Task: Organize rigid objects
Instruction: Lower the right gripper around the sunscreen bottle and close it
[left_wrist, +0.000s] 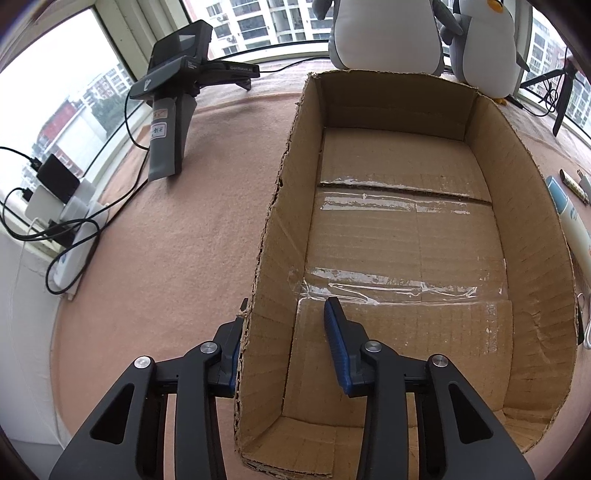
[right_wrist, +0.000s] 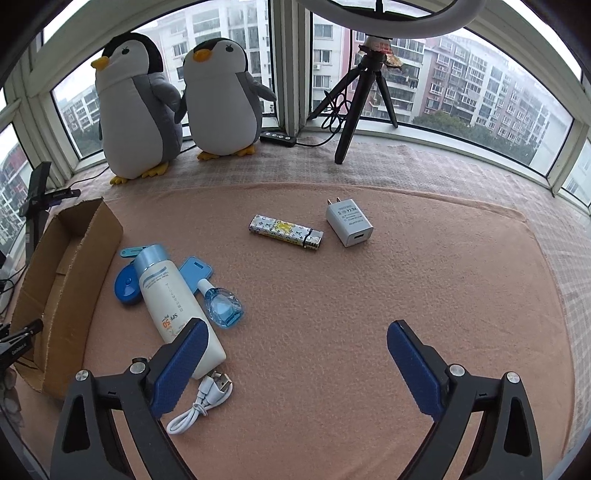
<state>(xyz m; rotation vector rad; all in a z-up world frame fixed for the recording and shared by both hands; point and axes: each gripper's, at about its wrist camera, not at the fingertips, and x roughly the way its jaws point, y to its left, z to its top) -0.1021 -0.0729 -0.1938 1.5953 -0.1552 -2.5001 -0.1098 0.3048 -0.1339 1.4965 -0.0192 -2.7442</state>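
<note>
While boxed nothing: two penguins (right_wrist: 177, 103); one lighter (right_wrist: 285, 232)

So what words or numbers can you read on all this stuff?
"SPF 50": white sunscreen tube with blue cap; its smaller print is unreadable.
"GenRobot.AI": black device on a stand.
White wall charger: print too small.
White sticker on the grey stand leg: blurred.
Patterned silver lighter: only decoration.
</note>
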